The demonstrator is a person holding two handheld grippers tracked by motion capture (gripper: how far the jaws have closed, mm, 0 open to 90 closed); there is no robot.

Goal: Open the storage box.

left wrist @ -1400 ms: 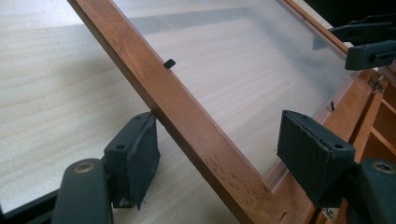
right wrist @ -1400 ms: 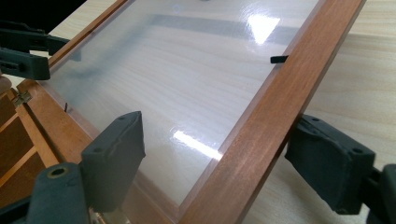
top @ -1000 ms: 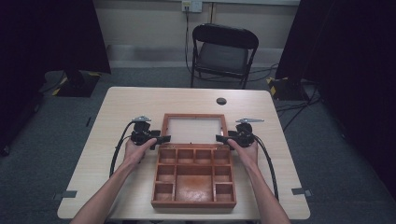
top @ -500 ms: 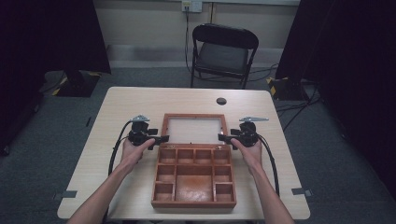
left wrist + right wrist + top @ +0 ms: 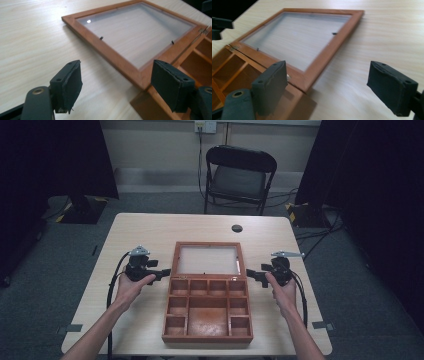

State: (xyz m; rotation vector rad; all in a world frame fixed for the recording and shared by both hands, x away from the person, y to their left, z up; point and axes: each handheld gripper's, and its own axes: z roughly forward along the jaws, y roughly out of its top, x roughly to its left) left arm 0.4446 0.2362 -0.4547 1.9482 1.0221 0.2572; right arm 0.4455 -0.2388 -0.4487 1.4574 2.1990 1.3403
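Note:
A brown wooden box (image 5: 207,312) with several empty compartments lies open mid-table. Its glass-paned lid (image 5: 206,260) is folded back flat on the table behind it. My left gripper (image 5: 161,273) hovers just left of the hinge line, open, with nothing between its jaws. My right gripper (image 5: 251,275) is a short way off the box's right side, also open and empty. In the left gripper view the lid's frame (image 5: 117,58) and a box corner (image 5: 150,105) lie ahead between the pads (image 5: 71,83). The right gripper view shows the lid (image 5: 299,37) and compartments (image 5: 234,70).
A light wooden table (image 5: 150,232) carries the box. A small black round object (image 5: 237,228) sits near its far edge. A black folding chair (image 5: 239,177) stands beyond the table. Cables trail from both grippers toward the near edge.
Both grippers have drawn outward, away from the box's sides. The box and lid have not moved.

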